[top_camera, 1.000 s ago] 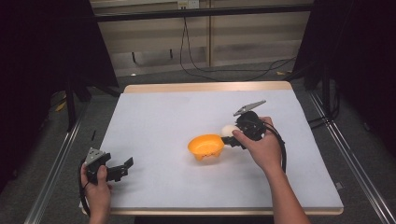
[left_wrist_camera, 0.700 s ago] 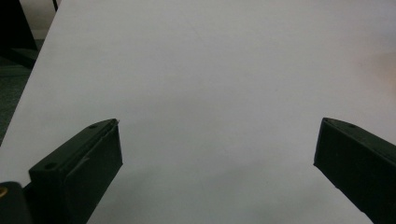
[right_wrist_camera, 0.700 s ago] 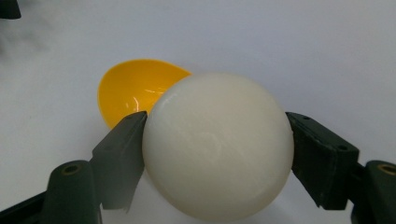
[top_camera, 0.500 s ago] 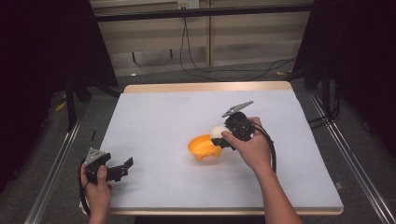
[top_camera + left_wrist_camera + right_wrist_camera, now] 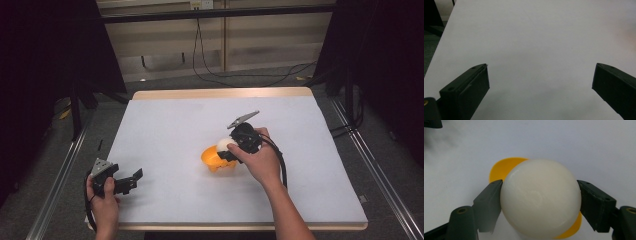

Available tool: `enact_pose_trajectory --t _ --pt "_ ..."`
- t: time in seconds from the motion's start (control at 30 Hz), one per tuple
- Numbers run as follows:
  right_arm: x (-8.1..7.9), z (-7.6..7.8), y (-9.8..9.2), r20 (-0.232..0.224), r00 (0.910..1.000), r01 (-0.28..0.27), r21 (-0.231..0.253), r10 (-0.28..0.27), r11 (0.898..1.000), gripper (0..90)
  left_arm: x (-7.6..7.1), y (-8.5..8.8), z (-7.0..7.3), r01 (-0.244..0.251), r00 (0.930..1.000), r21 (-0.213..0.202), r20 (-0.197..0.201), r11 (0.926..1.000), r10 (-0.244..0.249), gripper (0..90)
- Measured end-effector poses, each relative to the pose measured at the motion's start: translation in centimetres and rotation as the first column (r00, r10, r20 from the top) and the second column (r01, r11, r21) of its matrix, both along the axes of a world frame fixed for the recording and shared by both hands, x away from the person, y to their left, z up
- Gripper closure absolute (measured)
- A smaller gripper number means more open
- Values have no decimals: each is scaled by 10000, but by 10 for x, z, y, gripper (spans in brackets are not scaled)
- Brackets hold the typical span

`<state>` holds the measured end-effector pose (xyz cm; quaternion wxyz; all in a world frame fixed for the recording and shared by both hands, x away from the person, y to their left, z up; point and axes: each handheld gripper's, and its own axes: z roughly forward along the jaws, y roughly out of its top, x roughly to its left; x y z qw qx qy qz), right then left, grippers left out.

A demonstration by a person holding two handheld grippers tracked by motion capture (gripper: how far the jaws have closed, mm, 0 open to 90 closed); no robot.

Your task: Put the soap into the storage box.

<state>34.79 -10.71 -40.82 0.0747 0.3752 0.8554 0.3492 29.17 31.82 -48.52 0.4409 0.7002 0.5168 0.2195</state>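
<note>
A white ball point(image 5: 540, 197) sits clamped between the two black jaws of my right gripper point(image 5: 540, 202), which is shut on it. In the high view the same ball point(image 5: 223, 144) hangs just above an orange bowl point(image 5: 214, 159) on the white table top, with my right gripper point(image 5: 227, 150) over the bowl's right rim. The bowl's orange rim point(image 5: 501, 167) peeks out behind and below the ball. My left gripper point(image 5: 131, 180) rests at the table's front left, jaws wide apart and nothing between them; in its own view the left gripper point(image 5: 540, 80) looks over bare white table.
The white table top point(image 5: 175, 125) has a wooden edge at the far side and front. Metal rails run along the floor on both sides. Black cables lie on the floor beyond the far edge.
My right gripper has carried the white ball leftward and slightly down, from beside the bowl's right edge to over the bowl. The left gripper has stayed put.
</note>
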Motion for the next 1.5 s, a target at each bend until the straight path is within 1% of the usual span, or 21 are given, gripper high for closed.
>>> enact_pose_trajectory --t 0.27,0.33,0.4,0.47,0.5,0.53,0.57,0.63,0.67,0.9,0.97,1.1,1.17,1.2,1.3,1.37,1.4,1.43,1.5 --pt "0 -2 9 49 9999 138 -209 -137 9997 246 0 0 0 0 10000 -2 0 10000 0 9" --pt "-1 -2 11 -48 9995 315 -267 -316 9991 246 0 0 0 -15 10000 -14 4 10000 15 9" --pt "0 -3 12 -11 9996 294 -337 -295 9990 246 0 0 0 1 10000 34 21 10000 -1 9" --pt "0 -4 14 -160 9991 376 -443 -383 9983 246 0 0 0 27 10000 -13 4 10000 -27 9" --pt "1 -4 14 -119 9995 290 -466 -296 9985 245 0 0 0 7 10000 -35 13 10000 -7 9" --pt "0 -4 15 -206 9990 386 -508 -397 9980 246 0 0 0 9 10000 -40 14 10000 -8 9" --pt "0 -5 16 -168 9992 341 -573 -352 9978 245 0 0 0 -5 10000 -28 -4 10000 5 9" --pt "1 -7 16 -233 9990 355 -657 -371 9972 245 0 0 0 27 10000 -14 2 10000 -27 9" --pt "1 -7 17 -258 9985 457 -757 -478 9961 245 0 0 0 10 10000 -31 11 10000 -10 9" --pt "2 -10 21 -310 9974 629 -734 -653 9953 245 0 0 0 1 10000 -38 -2 10000 -1 9" --pt "2 -11 22 -382 9975 558 -825 -591 9950 245 0 0 0 7 10000 -37 2 10000 -7 9" --pt "2 -14 24 -351 9969 679 -858 -711 9940 244 0 0 0 9 10000 -35 5 10000 -9 9" --pt "2 -15 24 -451 9961 710 -905 -753 9934 244 0 0 0 6 10000 -42 3 10000 -6 9" --pt "1 -15 24 -429 9958 763 -949 -807 9926 243 0 0 0 -2 10000 -67 -8 10000 1 9" --pt "2 -16 23 -472 9961 698 -978 -747 9928 242 0 0 0 9 10000 -34 5 10000 -9 9" --pt "1 -17 22 -493 9955 754 -981 -805 9923 241 0 0 0 6 10000 -38 3 10000 -6 8" --pt "1 -18 22 -467 9962 688 -1010 -738 9925 237 0 0 0 5 10000 -37 -2 10000 -5 9" --pt "1 -19 22 -478 9956 758 -967 -807 9924 224 0 0 0 -19 10000 -11 7 10000 19 9" --pt "0 -16 19 -443 9956 802 -646 -831 9947 205 0 0 0 -23 10000 -8 3 10000 23 9"
